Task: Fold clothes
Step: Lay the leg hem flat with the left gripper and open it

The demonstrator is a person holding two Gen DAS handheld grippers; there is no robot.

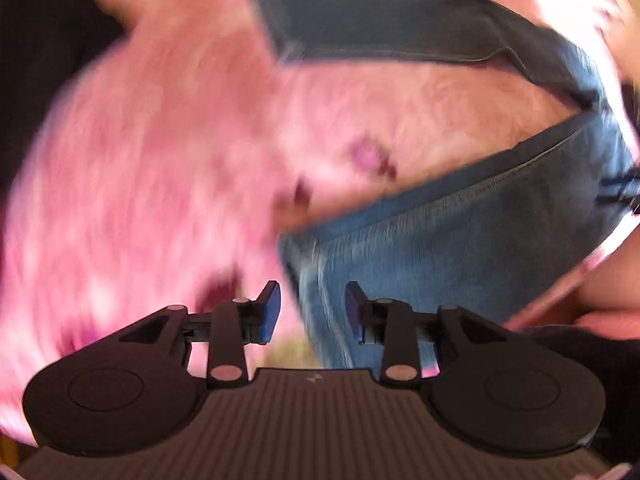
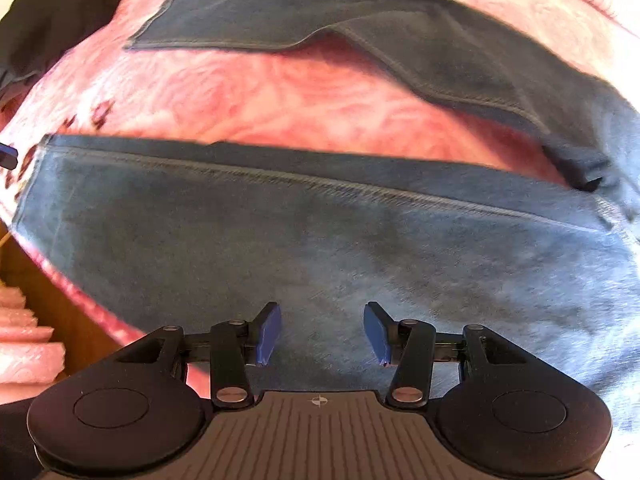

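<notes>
- The jeans (image 2: 320,248) lie spread on the pink bedspread (image 2: 280,96), both legs apart; the long axis runs crosswise in front of the right tool (image 2: 322,334).
- The right tool hangs directly over the near leg, jaws apart and empty.
- The left tool (image 1: 312,312), also gaping and holding nothing, sits by that leg's hem (image 1: 304,256), with the denim stretching ahead and to its right.
- By my judgement, the left tool is nearer the hem and the right nearer mid-leg.
</notes>
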